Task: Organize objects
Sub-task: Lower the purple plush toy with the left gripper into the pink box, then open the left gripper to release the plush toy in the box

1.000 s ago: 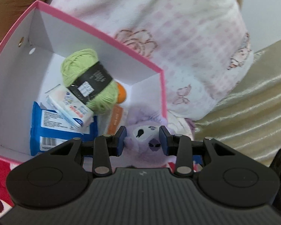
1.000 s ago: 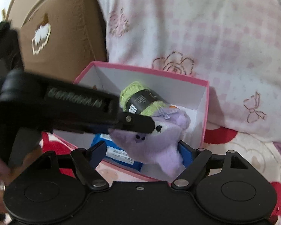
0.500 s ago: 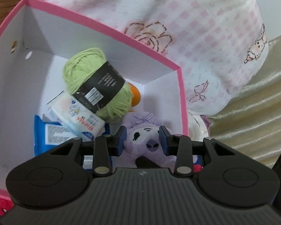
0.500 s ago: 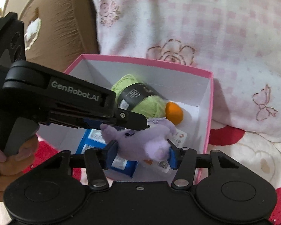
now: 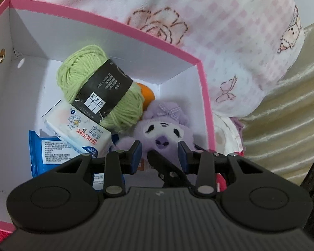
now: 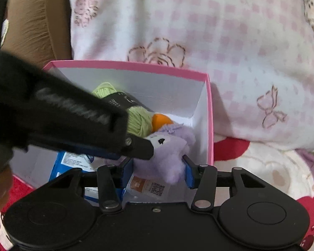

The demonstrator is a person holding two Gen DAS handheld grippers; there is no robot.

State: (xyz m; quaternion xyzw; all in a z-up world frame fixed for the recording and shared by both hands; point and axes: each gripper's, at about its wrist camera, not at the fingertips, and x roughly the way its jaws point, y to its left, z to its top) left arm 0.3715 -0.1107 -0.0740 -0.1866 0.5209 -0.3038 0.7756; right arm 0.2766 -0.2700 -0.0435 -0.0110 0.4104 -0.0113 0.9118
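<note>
The right gripper (image 6: 158, 170) squeezed the soft, light purple plush toy (image 6: 167, 152) by its body. The left gripper (image 5: 159, 153) stood apart around its face.

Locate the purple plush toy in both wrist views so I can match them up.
Left wrist: purple plush toy low centre, face toward the camera, in the pink box at its right wall, just beyond the left gripper.
Right wrist: the toy sits at centre, between the pads of the right gripper.
Shared landmark: green yarn ball, just left of the toy in both.
</note>
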